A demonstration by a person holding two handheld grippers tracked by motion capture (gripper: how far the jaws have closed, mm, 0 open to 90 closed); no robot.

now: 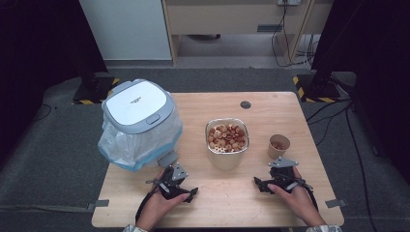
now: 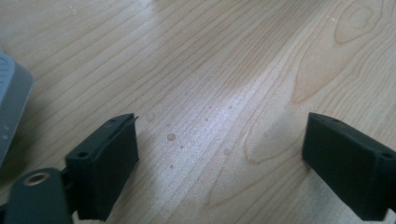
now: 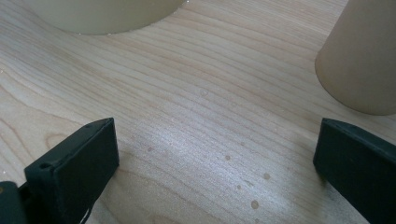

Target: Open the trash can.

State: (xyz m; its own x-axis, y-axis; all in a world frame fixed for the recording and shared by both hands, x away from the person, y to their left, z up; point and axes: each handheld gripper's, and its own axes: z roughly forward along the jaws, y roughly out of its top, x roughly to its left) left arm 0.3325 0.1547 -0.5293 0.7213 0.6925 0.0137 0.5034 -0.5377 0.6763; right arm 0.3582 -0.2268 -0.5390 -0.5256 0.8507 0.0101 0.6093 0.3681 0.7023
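The paper cup stands upright on the table, just ahead of the right gripper and to the right of the metal tub. It holds a few brown snack pieces, so it is probably very light and easy to tip. Its thin wall likely dents under a hard squeeze, and its tapered side could slip upward out of a loose hold. The safest hold looks like the middle of the wall, with 1 jaw on each side and only gentle pressure.

The tub, heaped with the same snacks, looks stiff and much heavier; its smooth wall may be slippery, so the rim seems the better place to grip.

Both grippers rest low on the table near its front edge, each in a hand. The right gripper's jaws stand wide apart and hold nothing. The left gripper is likewise spread and empty, over bare wood near the lidded bin with its plastic liner.
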